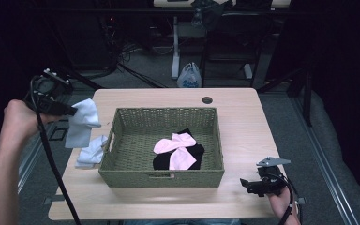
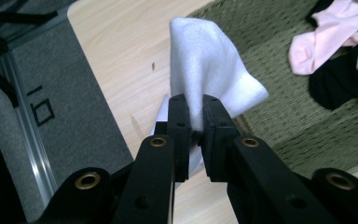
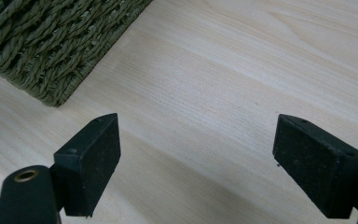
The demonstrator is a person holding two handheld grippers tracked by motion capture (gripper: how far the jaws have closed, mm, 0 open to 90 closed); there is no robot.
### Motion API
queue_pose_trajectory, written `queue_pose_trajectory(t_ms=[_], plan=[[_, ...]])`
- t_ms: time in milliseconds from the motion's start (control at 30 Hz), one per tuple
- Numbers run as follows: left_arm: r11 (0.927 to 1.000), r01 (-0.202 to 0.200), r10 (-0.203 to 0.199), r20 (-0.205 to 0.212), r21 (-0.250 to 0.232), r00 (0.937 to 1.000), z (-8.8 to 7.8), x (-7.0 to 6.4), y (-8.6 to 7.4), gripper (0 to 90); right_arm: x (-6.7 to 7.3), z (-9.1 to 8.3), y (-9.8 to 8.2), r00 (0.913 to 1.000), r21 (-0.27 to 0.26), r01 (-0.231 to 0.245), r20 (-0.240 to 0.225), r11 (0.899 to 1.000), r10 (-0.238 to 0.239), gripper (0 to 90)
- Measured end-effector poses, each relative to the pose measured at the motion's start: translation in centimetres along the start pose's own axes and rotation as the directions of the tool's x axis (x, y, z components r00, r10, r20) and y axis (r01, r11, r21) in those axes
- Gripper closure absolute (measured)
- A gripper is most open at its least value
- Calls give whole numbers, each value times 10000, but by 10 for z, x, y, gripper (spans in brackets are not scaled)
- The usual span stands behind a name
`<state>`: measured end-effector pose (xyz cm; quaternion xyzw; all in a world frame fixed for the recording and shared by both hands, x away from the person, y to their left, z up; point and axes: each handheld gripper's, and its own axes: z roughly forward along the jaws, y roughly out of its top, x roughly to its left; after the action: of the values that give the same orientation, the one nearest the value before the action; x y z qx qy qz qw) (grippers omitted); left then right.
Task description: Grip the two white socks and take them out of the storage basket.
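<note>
room: dim | floor (image 1: 136,70): grey carpet | furniture: pale wooden table (image 1: 243,126), desk legs (image 1: 175,47) behind

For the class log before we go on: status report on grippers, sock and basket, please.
Left gripper shut on white sock, held left of basket. Right gripper open over bare table. Second white sock beside the basket; path looks unblocked.

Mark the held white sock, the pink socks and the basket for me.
white sock (image 2: 205,70), left gripper view, on the cloth above the jaws clamping it.
pink socks (image 1: 177,149), high view, where the two cross.
basket (image 1: 161,178), high view, on its near woven wall.
</note>
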<state>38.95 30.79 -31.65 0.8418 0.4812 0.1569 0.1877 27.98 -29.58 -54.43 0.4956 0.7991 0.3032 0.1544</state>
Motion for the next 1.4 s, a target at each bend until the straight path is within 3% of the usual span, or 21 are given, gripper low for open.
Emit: queue_pose_trajectory(t_ms=[467, 800, 1133, 1300, 1400], plan=[[9946, 506, -551, 481, 903, 9973, 57, 13, -33, 834, 0, 0, 0, 10000, -27, -31, 18, 10000, 31, 147], [9865, 826, -937, 737, 1415, 9929, 96, 13, -50, 832, 0, 0, 0, 10000, -37, -24, 51, 10000, 24, 147], [9748, 1077, -1310, 1103, 1956, 9852, 146, 8, -73, 818, 0, 0, 0, 10000, -29, -9, 49, 10000, 9, 147], [9714, 1336, -1606, 1289, 1961, 9786, 154, 9, -85, 722, 0, -1, 0, 10000, -18, 17, 3, 10000, -17, 147], [9720, 1559, -1788, 1232, 1756, 9761, 147, 9, -92, 569, -1, -1, 0, 10000, -30, -1, 13, 10000, 1, 147]])
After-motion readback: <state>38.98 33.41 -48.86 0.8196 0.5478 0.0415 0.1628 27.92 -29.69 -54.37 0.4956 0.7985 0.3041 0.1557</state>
